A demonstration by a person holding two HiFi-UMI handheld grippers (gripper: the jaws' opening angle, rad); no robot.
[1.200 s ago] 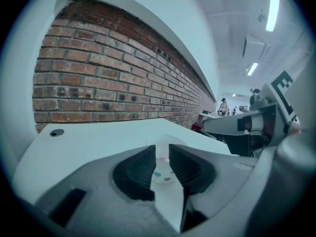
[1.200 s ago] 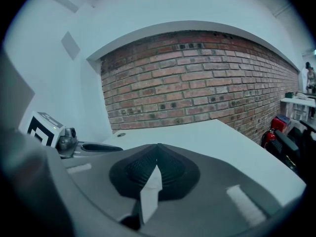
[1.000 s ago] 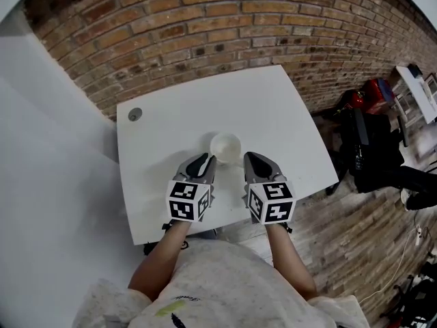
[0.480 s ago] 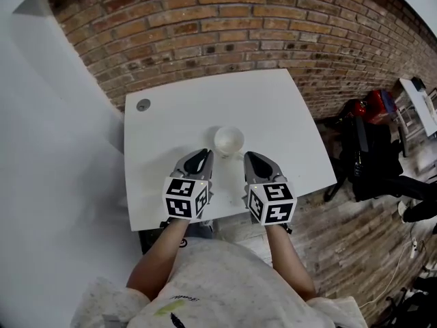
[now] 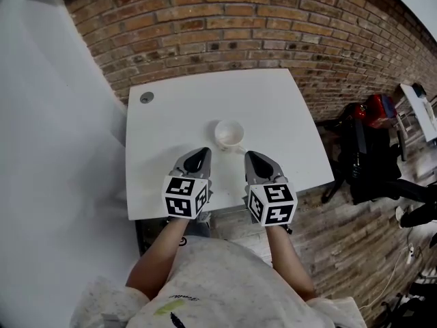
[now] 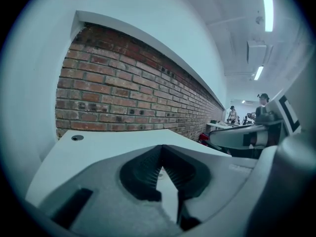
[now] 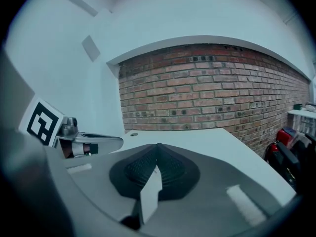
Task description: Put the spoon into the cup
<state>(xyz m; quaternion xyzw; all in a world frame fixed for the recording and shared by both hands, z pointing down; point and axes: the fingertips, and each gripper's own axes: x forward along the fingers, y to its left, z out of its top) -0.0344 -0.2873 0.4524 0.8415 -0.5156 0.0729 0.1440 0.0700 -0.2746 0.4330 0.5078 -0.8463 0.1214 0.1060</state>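
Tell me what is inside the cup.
From the head view the cup looks empty: only its white inside shows, with nothing in it. Neither gripper view shows the cup, so its bottom is unconfirmed.

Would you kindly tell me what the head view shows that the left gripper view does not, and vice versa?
Only the head view shows the round white cup and the wooden plank floor. Only the left gripper view shows the long ceiling lights and distant people. Both share the white rectangular table, its grey round grommet, the red brick wall and the right gripper.
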